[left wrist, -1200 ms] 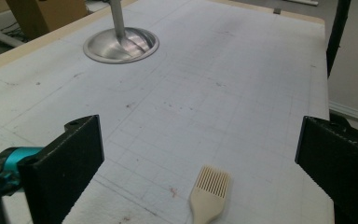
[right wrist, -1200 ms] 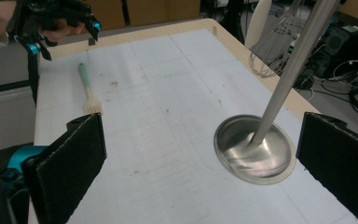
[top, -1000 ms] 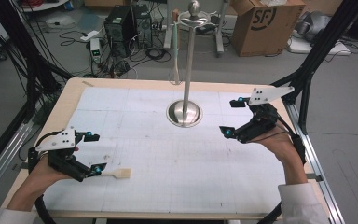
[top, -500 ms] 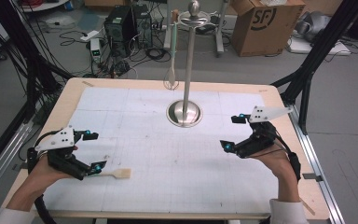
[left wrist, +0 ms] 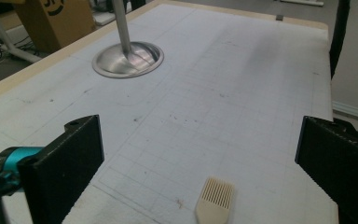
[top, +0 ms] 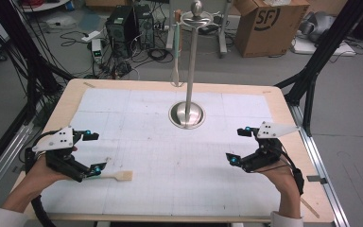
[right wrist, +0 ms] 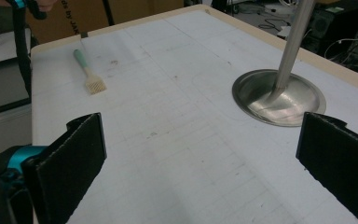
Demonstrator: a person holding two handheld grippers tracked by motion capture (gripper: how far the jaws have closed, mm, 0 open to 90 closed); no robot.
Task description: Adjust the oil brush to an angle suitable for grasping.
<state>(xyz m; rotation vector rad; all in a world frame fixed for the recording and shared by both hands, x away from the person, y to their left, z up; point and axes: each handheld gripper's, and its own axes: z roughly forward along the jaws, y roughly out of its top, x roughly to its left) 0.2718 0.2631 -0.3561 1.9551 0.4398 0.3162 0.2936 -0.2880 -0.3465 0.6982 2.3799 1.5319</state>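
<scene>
Left gripper hovers low at the table's near-left corner, jaws spread wide, gripping nothing; the brush lies flat just beside its lower jaw; right gripper, also wide and empty, is held near the right edge, wrist angled inward toward the metal stand.

Brush head (table-flat) between claw's jaws

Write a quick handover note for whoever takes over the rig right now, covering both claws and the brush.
Left claw: open, empty, low over the mat with the brush lying between its jaws, not gripped.
Right claw: open, empty, near the right edge.
Brush: flat on the mat at front left.
Metal stand: upright at centre back.
Done: left claw lined up on the brush.
Left: shut on it and lift, probably towards the stand.
</scene>
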